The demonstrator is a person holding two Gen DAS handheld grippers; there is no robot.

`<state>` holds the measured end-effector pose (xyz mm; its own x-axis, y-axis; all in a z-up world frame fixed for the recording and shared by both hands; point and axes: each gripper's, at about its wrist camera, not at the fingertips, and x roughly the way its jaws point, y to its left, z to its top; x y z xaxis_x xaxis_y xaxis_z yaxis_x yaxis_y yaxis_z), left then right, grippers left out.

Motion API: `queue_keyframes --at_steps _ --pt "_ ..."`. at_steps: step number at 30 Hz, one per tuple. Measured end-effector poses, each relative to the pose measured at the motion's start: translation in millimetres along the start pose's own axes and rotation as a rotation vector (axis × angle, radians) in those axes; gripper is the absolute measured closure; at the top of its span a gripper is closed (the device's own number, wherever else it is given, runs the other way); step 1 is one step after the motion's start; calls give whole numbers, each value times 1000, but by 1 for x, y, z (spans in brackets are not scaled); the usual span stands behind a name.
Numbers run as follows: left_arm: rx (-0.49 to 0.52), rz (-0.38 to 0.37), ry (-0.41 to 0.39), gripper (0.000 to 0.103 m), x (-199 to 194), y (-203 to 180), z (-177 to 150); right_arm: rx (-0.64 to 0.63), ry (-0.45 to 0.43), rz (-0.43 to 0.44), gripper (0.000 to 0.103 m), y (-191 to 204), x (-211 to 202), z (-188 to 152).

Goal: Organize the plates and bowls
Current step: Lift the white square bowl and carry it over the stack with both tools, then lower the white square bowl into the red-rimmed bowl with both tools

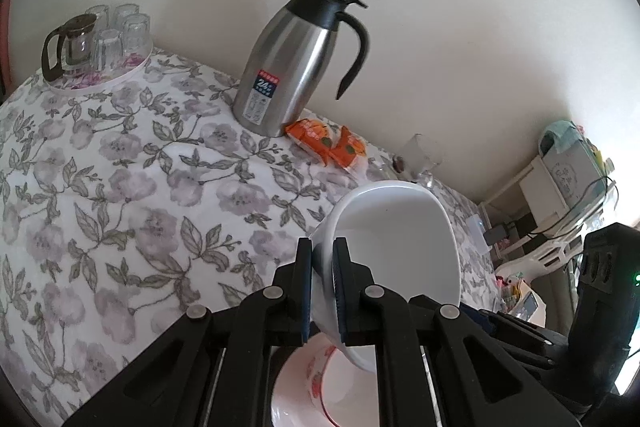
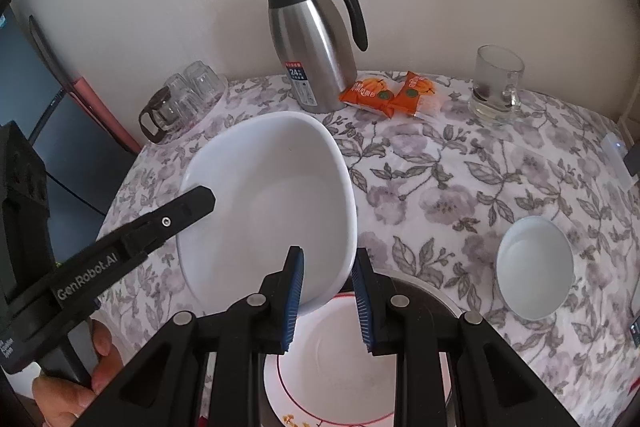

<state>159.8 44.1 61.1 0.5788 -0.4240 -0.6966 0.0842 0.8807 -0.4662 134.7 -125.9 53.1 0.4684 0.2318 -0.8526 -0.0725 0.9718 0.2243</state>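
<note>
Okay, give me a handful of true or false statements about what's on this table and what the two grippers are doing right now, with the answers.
1. The left gripper clamps the rim of the large white ceramic bowl. True.
2. The right gripper is empty. False: the same bowl's rim sits between its blue pads.
3. The steel thermos jug with black handle stands upright by the wall. True.
4. The orange snack packets lie inside the small white bowl. False: they lie on the floral tablecloth beside the jug.
5. The clear glass mug is tipped over. False: it stands upright.
</note>
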Motion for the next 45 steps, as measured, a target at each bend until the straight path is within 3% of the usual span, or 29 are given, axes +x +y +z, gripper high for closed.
queue_keyframes --at_steps 14,26,45 --pt "76 -15 5 93 -9 -31 -19 83 -103 41 76 -24 -35 -37" --pt "119 -15 26 93 -12 -46 -40 113 -178 19 76 -30 -55 -69" --pt "146 0 59 93 -17 -53 -62 168 -194 53 76 -41 -61 -97"
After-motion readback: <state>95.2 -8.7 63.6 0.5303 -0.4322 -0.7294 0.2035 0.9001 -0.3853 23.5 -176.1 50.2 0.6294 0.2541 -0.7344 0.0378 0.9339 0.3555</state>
